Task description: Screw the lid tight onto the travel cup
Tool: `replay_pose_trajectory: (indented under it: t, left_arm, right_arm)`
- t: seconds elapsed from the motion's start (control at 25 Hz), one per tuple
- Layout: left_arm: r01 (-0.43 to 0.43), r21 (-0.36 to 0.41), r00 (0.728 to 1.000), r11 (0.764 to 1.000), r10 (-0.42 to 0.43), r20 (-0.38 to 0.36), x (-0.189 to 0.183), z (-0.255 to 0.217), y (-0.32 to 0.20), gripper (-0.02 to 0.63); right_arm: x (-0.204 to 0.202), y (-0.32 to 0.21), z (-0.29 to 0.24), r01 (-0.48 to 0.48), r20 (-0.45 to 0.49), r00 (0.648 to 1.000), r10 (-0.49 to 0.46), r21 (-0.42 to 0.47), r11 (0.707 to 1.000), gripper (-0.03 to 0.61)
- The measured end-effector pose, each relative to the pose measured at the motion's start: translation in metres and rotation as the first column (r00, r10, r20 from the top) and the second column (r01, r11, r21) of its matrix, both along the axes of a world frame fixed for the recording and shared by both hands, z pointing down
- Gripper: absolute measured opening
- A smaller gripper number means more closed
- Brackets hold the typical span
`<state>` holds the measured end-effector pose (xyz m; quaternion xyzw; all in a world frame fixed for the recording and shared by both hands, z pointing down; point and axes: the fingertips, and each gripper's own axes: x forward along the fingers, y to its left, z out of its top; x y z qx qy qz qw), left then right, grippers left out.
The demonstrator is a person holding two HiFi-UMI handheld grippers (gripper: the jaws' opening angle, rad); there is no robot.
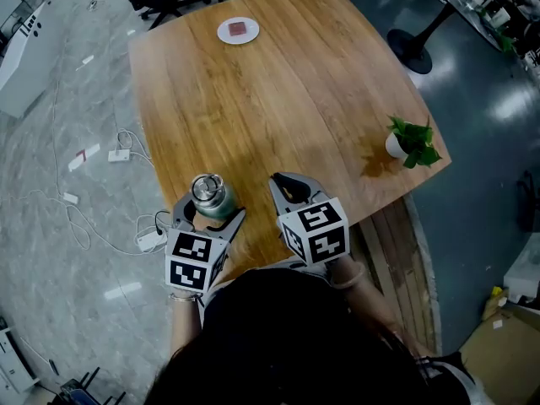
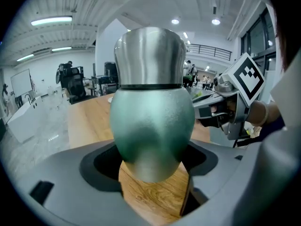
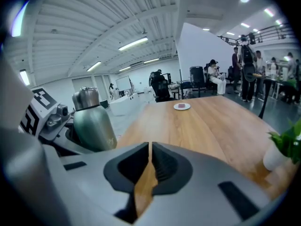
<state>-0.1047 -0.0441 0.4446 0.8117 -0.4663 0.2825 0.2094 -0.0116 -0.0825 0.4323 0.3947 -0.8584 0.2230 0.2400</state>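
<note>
Table (image 1: 321, 83) bearing travel cup (image 1: 211, 197); marble floor (image 1: 51, 142), cables (image 1: 80, 226).

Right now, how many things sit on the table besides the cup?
2: a white plate at the far end and a potted plant near the right edge. The near edge is partly hidden.

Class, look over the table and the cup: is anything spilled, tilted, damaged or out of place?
Nothing stands out. The cup is upright between the jaws of the left gripper, and its lid sits level. No spill shows on the table. Only the potted plant stands rather near the table's right edge.
</note>
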Motion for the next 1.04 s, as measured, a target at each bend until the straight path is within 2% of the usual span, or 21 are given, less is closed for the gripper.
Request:
replay_pose_trajectory:
  t: [1.04]
  left_arm:
    - [0.022, -0.024, 0.999, 0.999, -0.023, -0.025, -0.001, 0.008, 0.015, 0.373]
  right_arm:
    - [-0.004, 0.005, -0.002, 0.036, -0.025, 0.999, -0.036, 0.010, 0.999, 0.029]
